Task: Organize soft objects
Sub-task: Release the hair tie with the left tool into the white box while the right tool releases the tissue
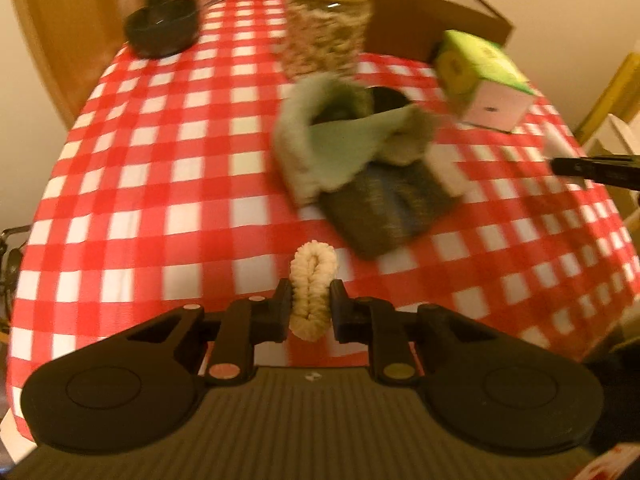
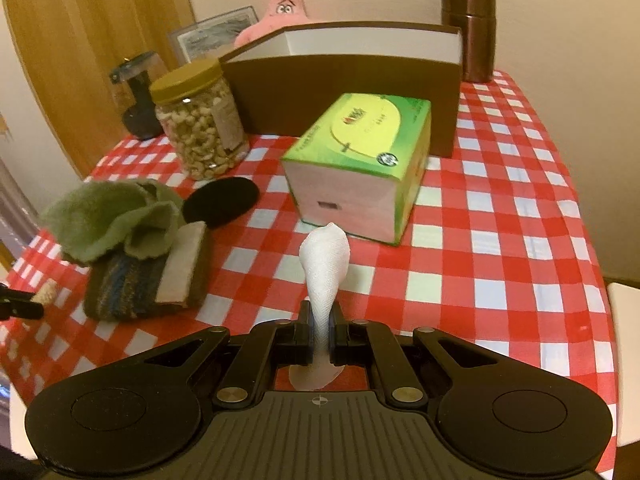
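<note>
You have two tools at work: the left tool [image 1: 310, 306] and the right tool [image 2: 320, 334]. On the table [image 2: 500, 240] you can count one jar of nuts [image 2: 200, 120], one green tissue box [image 2: 360, 168], one brown open box [image 2: 344, 80], one copper canister [image 2: 470, 32], one pink plush [image 2: 286, 8], one black disc [image 2: 222, 202], one green cloth [image 2: 108, 216], one cream scrunchie [image 1: 312, 290] and one white wad [image 2: 324, 264].

- Cream scrunchie [image 1: 313, 292]: fuzzy loop, pinched flat and standing upright between the left claw [image 1: 310, 307] pads.
- White cloth [image 2: 325, 276]: crumpled strip, rising upright from the right claw [image 2: 320, 334].
- Green felt cloth [image 2: 112, 220]: lying rumpled over a dark knitted pouch [image 2: 124, 292] on the checked tabletop [image 2: 500, 240].
</note>
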